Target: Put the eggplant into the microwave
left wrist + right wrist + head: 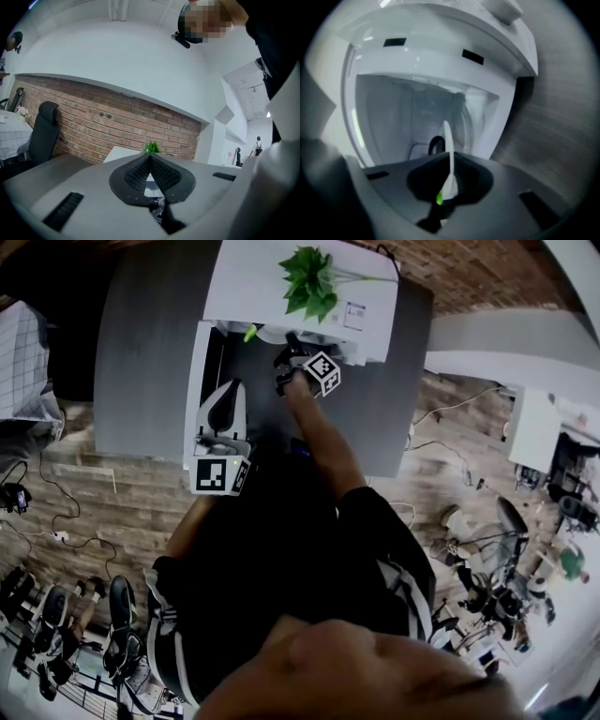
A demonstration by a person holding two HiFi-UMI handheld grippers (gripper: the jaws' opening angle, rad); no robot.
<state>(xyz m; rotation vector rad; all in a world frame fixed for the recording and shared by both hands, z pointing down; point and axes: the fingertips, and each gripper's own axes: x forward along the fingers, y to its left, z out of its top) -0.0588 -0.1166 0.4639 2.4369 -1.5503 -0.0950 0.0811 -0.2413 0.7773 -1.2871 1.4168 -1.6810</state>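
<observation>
Honestly, right gripper (450, 155), clamped on a pale green-tipped sliver (448, 138), should reach deeper into the microwave (436, 61) first; left gripper (150, 155) closed, empty.

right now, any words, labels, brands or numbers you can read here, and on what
No text here can be read.
Sticker on the microwave top: print too small to read.
Left cube marker and right cube marker: black-and-white square patterns only, no letters or digits.
</observation>
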